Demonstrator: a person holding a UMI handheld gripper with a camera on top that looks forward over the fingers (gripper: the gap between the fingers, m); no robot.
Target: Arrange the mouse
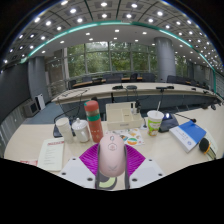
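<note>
Gripper view | tool (111, 160) clenched on mouse (111, 153) | bottle (94, 121), glass (65, 127), cup (154, 122) beyond on table (30, 140)

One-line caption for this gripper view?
Gripper shut on a pale pink computer mouse above a beige table, orange-capped bottle beyond.

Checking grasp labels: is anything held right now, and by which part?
Yes: the pink mouse sits between the jaws of the gripper, the purple pads pressing its left and right sides around mid-body.
</note>
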